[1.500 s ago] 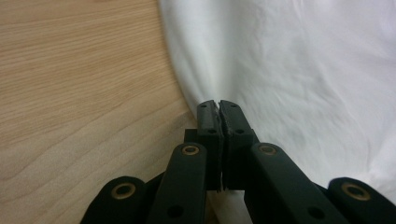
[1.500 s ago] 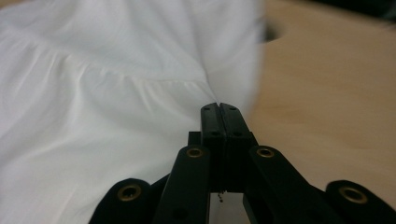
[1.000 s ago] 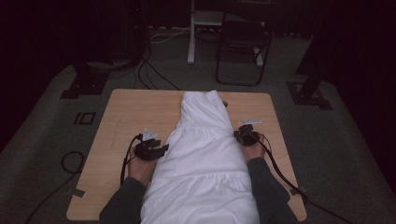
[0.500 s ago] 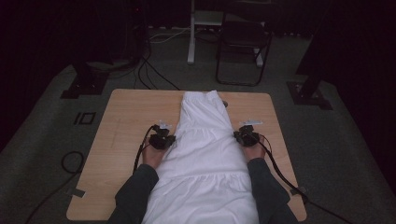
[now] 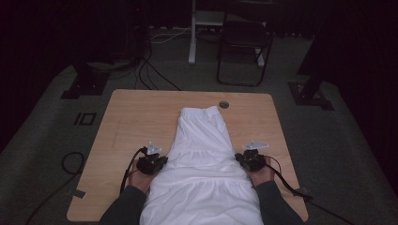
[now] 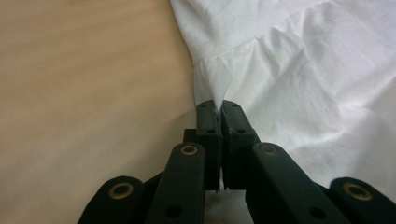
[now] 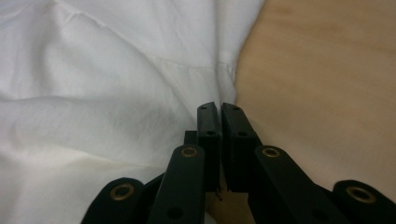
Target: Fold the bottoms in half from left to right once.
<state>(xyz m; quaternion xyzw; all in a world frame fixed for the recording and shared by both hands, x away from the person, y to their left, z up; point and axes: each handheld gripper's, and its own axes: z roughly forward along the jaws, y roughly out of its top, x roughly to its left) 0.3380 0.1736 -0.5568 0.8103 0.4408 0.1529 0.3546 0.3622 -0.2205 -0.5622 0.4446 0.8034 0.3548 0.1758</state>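
On wooden table, white tiered skirt (gathered seams).

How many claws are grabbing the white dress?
2. The left claw pinches the dress at its left edge, and the right claw pinches its right edge.
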